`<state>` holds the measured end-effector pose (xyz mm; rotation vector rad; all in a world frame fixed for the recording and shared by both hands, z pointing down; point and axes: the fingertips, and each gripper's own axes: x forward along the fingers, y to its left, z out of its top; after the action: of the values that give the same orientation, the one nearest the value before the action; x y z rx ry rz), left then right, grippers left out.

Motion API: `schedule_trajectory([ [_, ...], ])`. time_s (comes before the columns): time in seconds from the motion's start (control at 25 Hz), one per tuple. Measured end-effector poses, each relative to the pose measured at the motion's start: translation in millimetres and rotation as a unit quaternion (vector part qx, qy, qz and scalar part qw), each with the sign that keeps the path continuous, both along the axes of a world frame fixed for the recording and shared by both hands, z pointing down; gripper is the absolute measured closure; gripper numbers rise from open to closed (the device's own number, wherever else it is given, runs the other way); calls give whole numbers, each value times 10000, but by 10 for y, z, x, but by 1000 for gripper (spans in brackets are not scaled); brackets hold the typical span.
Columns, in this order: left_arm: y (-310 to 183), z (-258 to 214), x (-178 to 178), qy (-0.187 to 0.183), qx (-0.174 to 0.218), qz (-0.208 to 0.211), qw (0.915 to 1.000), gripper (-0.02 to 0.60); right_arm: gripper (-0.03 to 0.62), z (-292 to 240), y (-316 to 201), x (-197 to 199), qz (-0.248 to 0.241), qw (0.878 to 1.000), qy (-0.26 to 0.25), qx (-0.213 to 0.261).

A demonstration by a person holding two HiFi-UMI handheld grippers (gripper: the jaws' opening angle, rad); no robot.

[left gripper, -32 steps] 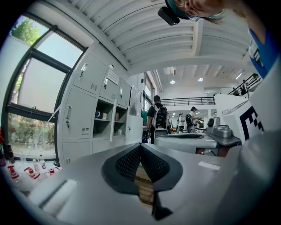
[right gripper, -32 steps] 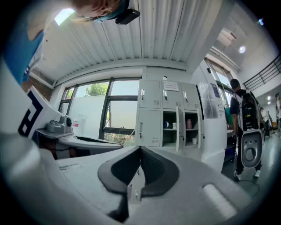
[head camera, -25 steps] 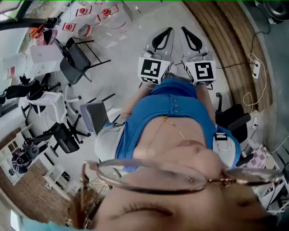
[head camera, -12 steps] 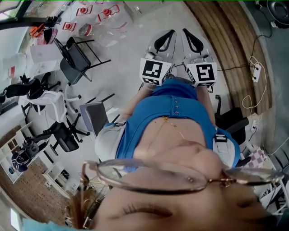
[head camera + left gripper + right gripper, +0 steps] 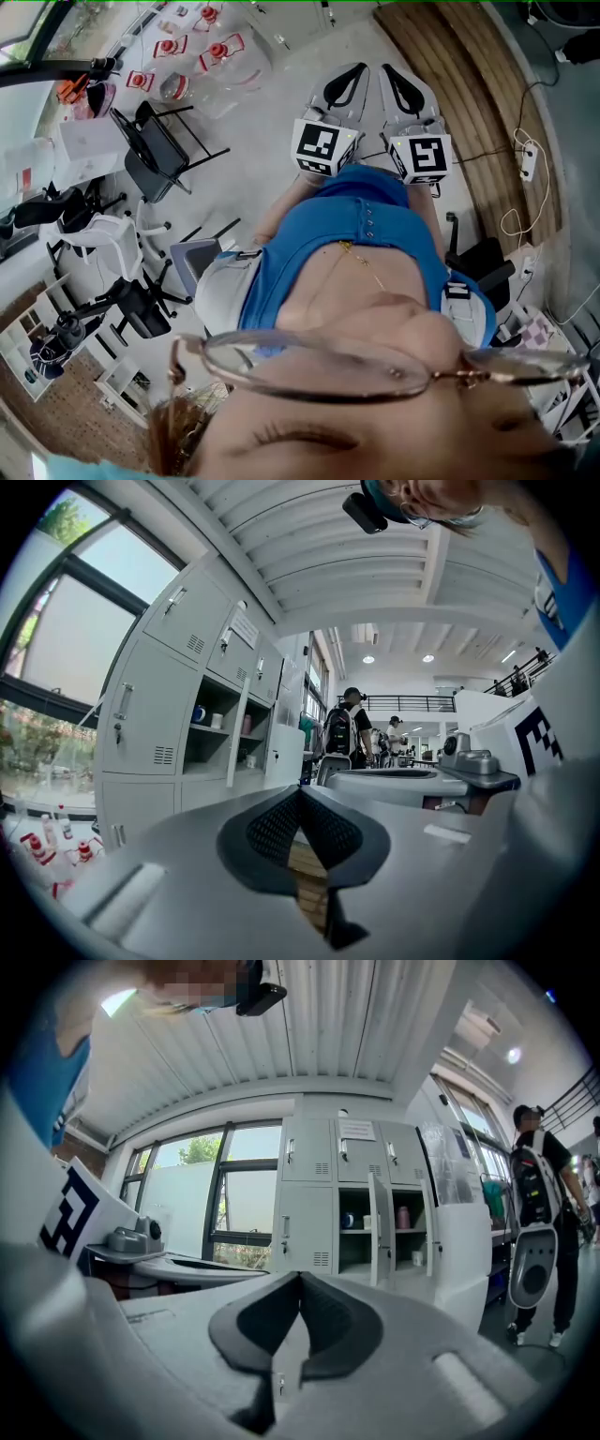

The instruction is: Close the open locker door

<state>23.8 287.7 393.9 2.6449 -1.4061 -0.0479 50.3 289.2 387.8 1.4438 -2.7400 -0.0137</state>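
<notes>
Left gripper and right gripper both have their jaws together and hold nothing. The open locker door is far ahead, well apart from us and slightly right of the right jaws. It stands upright, edge-on to us. We can't tell which arm is nearer. A white unit and a person with backpack stand right of the lockers, and we judge neither blocks us.

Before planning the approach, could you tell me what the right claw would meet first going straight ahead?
The right claw would probably reach the closed locker door left of the open compartment; the way there looks free, though depth is unclear.
</notes>
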Motion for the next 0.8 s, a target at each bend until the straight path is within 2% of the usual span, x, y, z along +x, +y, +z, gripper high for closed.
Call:
schedule_trajectory([
  [0.44, -913, -48, -82, -9, 109, 330, 9994, 581, 592, -42, -890, -168, 156, 9998, 4, 112],
  [0.8, -1286, 12, -247, -40, 79, 495, 9987, 581, 592, 21, -1280, -304, 313, 9995, -39, 71],
])
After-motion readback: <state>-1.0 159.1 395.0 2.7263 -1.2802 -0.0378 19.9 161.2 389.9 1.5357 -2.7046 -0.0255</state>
